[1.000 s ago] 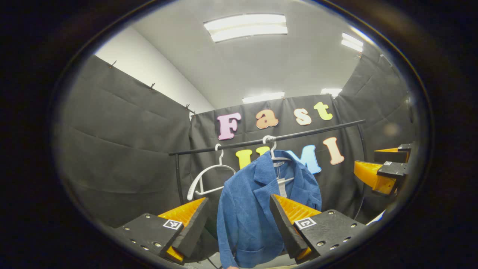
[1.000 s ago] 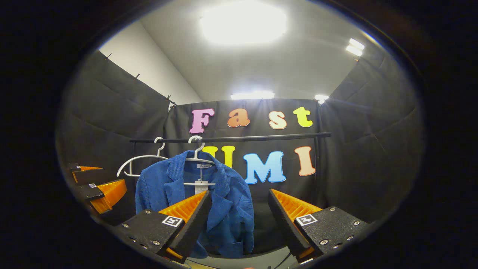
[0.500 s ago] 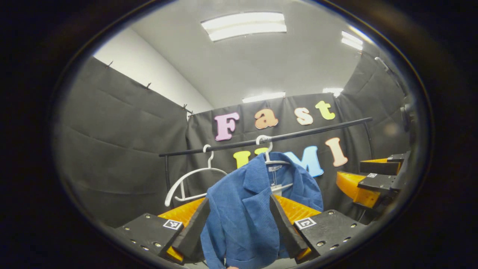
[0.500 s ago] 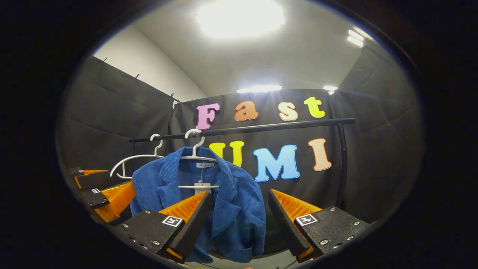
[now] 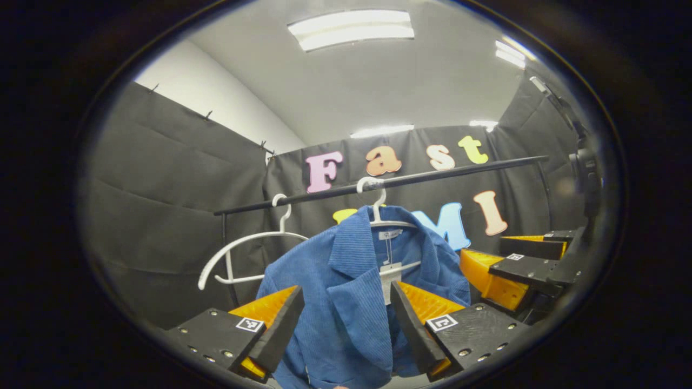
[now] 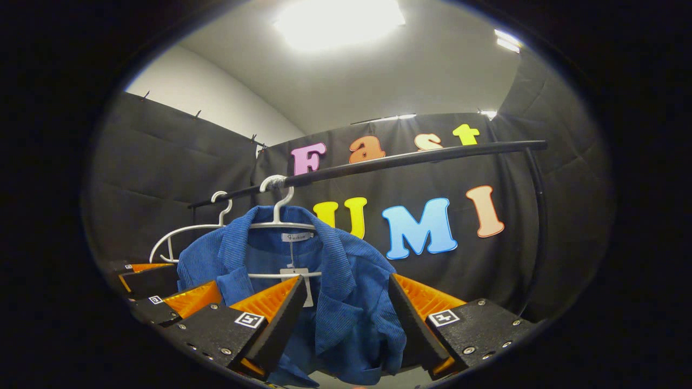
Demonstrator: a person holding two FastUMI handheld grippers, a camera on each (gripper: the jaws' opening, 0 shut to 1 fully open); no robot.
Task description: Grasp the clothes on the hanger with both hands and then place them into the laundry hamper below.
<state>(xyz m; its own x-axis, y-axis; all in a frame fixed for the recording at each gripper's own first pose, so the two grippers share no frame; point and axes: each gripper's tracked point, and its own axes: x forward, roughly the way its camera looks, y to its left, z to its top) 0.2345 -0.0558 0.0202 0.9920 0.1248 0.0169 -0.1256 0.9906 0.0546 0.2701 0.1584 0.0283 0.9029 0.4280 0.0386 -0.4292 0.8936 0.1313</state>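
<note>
The left gripper (image 5: pixel 346 319) is pointing forward with its jaws spread wide, while the right gripper (image 6: pixel 346 319) is reaching alongside it, level and just beside it, jaws likewise parted.

The jacket (image 5: pixel 346 302) hem is cut off at the lower edge in the left gripper view. Below the hanger (image 6: pixel 281 224), its lower front is masked by the right gripper (image 6: pixel 346 319) fingers. Print on the hang tag (image 5: pixel 387 275) is too small to be read.
</note>
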